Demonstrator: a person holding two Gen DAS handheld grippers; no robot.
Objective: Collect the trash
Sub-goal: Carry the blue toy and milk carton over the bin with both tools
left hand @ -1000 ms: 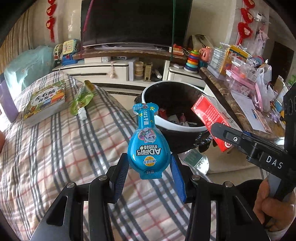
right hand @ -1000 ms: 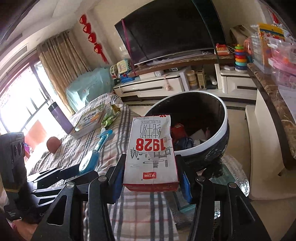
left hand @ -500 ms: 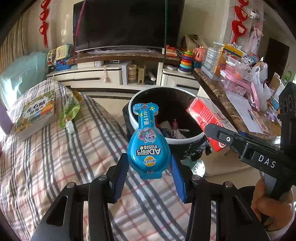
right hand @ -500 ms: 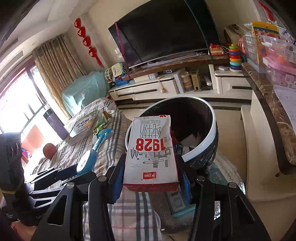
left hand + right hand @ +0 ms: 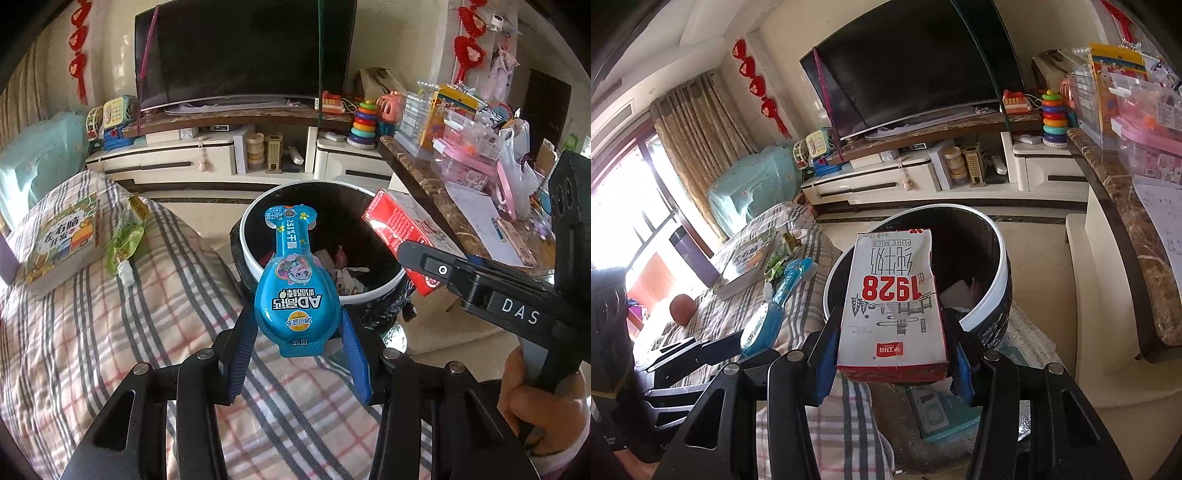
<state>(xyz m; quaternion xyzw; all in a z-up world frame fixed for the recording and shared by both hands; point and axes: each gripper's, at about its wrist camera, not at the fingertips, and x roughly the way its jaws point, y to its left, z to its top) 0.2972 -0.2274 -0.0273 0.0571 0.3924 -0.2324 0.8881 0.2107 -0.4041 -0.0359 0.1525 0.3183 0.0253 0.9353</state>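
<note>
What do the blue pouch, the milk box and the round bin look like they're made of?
Blue bottle-shaped snack pouch: glossy printed plastic film, judging by its sheen and flat sealed edges. White and red milk carton: coated paperboard, with folded seams and a dented top corner. Round black bin with white rim: smooth and shiny, probably hard plastic, though glazed ceramic can't be ruled out.

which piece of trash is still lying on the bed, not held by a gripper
The green pouch beside the book. The blue pouch sits in the left gripper, and the milk carton in the right gripper.
</note>
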